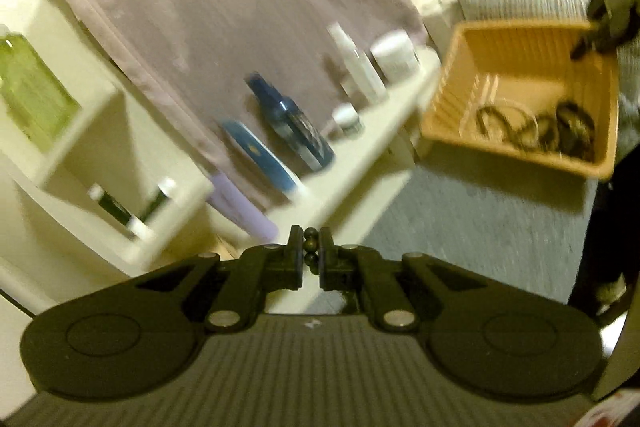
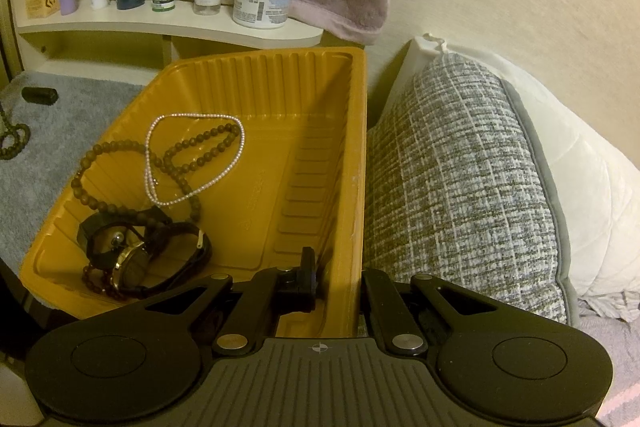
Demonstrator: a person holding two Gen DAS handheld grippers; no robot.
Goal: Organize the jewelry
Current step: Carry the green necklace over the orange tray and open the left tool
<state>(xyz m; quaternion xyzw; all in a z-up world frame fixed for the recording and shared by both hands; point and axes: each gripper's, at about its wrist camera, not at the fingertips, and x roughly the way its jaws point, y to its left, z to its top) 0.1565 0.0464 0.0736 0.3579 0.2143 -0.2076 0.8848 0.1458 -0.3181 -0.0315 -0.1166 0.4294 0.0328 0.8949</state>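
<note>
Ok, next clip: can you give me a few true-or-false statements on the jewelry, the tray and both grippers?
1. The left gripper has its fingers pinched on a string of dark round beads. True.
2. The yellow ribbed plastic tray is empty. False: it holds necklaces and a gold-faced wristwatch.
3. The right gripper clamps the tray's side wall, one finger inside and one outside. True.
4. The white pearl necklace lies on the grey blanket. False: it lies inside the tray, across a brown bead necklace.
</note>
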